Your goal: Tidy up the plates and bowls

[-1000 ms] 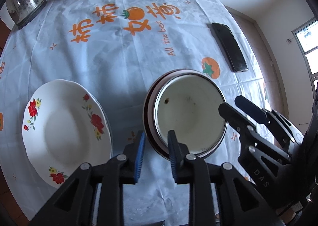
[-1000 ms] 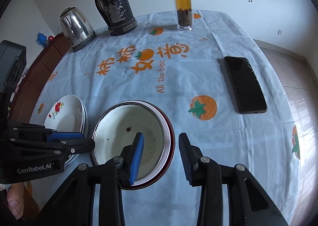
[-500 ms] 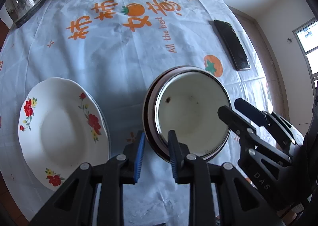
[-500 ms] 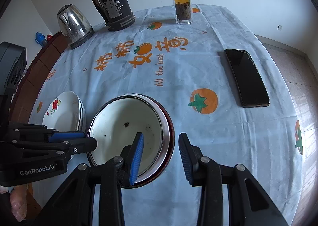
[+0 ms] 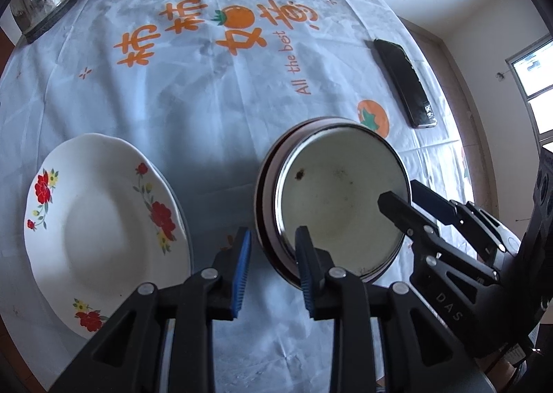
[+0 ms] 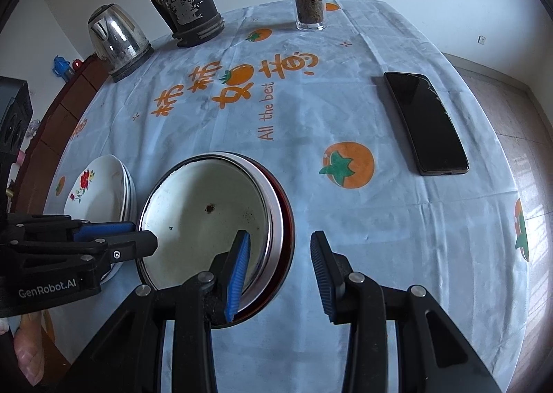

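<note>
Left wrist view: the flowered plates [image 5: 100, 230] sit left of the bowl [image 5: 337, 199]. The left gripper [image 5: 271, 267] has just been opening, its jaws spread astride the bowl's near rim, not pinching. The right gripper [image 6: 280, 272] also straddles the rim, spread. Let go gently. The phone [image 6: 427, 127] lies well right, clear of it.

The cloth [image 6: 380, 220] on the surface is pale blue with orange fruit and orange lettering. The plate [image 5: 100, 230] on the left is white with red flowers. The bowl [image 5: 340, 199] is off-white inside, speckled brown, dark red outside. The phone [image 6: 427, 125] is black.
</note>
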Demonstrator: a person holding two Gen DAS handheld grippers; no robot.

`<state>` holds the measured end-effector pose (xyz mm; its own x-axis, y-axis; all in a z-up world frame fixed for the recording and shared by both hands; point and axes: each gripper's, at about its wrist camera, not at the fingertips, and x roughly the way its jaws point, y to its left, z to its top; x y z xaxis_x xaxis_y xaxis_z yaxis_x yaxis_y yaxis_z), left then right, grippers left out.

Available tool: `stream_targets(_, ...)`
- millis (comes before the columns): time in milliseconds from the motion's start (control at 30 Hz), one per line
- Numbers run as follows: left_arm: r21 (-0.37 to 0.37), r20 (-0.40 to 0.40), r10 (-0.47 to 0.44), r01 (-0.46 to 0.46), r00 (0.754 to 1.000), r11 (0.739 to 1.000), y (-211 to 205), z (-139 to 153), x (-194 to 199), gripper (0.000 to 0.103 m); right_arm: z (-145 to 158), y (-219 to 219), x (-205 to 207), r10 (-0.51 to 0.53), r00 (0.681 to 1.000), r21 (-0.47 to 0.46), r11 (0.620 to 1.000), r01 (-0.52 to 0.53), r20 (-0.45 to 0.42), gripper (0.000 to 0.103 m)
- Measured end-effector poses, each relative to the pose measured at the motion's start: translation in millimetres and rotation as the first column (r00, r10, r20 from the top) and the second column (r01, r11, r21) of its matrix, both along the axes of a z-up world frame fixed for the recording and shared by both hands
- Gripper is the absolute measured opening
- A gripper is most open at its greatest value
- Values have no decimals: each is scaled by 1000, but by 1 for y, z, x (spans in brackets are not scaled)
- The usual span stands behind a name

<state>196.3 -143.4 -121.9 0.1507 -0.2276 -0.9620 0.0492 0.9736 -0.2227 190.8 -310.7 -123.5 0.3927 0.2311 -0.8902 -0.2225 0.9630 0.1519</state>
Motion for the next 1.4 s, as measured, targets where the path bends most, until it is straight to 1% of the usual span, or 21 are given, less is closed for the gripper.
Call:
stream_targets(100, 9, 3, -13, 13, 1000, 1000, -4, -1, -1, 28, -5, 0, 0, 2, 1000, 5, 1000, -2, -15, 39)
stream_targets(133, 10, 6, -17, 17, 1000, 1000, -5, -1, -1, 27, -6, 0, -1, 3, 1000, 10, 1000, -3, -17, 36)
stream_targets(167, 12, 9, -17, 17, 1000, 1000, -5, -1, -2, 26, -6, 1, -1, 7, 1000, 16, 1000, -7, -18, 31)
stream_targets(267, 23, 12, -22, 22, 1000, 999, -7, -1, -2, 25, -6, 3, -1, 12, 1000, 12, 1000, -12, -18, 31)
stream_targets(367, 38, 7, -29, 29, 1000, 999, -10, -1, -3, 25, -5, 1, -1, 0, 1000, 28, 1000, 0, -20, 29)
stream_targets(567, 45, 7, -30, 29, 1000, 999, -10, 4, -7, 25, -1, 2, -3, -4, 1000, 24, 1000, 5, -16, 29)
stream_targets(867, 50, 15, -18, 17, 1000, 999, -5, 19, -14, 25, 12, 9, -7, 21, 1000, 12, 1000, -21, -9, 29)
stream_targets(1400, 33, 49, 18, -20, 999, 999, 20, 41, -32, 25, 35, 31, -18, 59, 998, 1, 998, -59, 26, 29)
